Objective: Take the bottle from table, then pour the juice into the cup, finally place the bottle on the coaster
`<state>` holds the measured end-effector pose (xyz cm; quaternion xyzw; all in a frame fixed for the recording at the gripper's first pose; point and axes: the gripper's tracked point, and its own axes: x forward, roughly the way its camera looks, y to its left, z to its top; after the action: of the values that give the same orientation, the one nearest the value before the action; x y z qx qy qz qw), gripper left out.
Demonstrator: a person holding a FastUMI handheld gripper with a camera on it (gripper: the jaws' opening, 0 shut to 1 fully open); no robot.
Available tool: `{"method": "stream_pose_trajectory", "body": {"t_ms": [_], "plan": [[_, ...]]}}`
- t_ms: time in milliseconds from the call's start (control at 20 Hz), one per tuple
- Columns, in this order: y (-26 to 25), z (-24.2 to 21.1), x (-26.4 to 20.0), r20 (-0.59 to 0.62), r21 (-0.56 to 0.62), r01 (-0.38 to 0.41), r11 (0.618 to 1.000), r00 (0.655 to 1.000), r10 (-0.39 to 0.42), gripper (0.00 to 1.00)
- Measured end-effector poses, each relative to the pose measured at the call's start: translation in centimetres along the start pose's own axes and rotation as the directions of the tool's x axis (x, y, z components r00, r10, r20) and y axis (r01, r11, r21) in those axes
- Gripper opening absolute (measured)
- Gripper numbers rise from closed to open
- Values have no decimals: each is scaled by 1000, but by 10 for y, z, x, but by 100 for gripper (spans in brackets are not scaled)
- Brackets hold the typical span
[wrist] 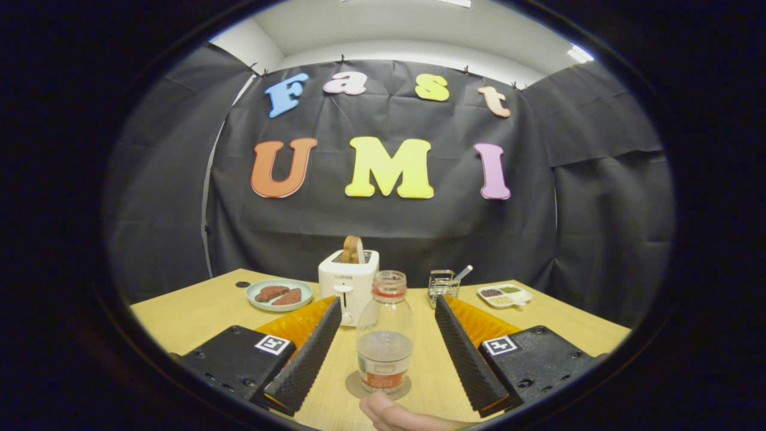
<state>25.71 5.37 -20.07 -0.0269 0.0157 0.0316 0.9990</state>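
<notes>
Clear plastic bottle (384, 335) with little liquid stands on a grey round coaster (359, 388), between the spread gripper (388, 346) fingers; final placing looks complete, so withdrawing seems next.

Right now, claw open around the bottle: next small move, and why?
Probably back the claw straight off. The bottle stands upright on the round coaster, uncapped, with both fingers well clear of its sides. The placing looks done. A fingertip rests near the coaster, so withdraw slowly.
</notes>
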Motion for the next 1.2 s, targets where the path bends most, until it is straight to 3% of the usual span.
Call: {"method": "stream_pose_trajectory", "body": {"t_ms": [900,1200], "plan": [[-33,142,-181,34,87,57,995,998,-60,100],[-55,174,-230,70,28,75,997,995,-77,100]]}}
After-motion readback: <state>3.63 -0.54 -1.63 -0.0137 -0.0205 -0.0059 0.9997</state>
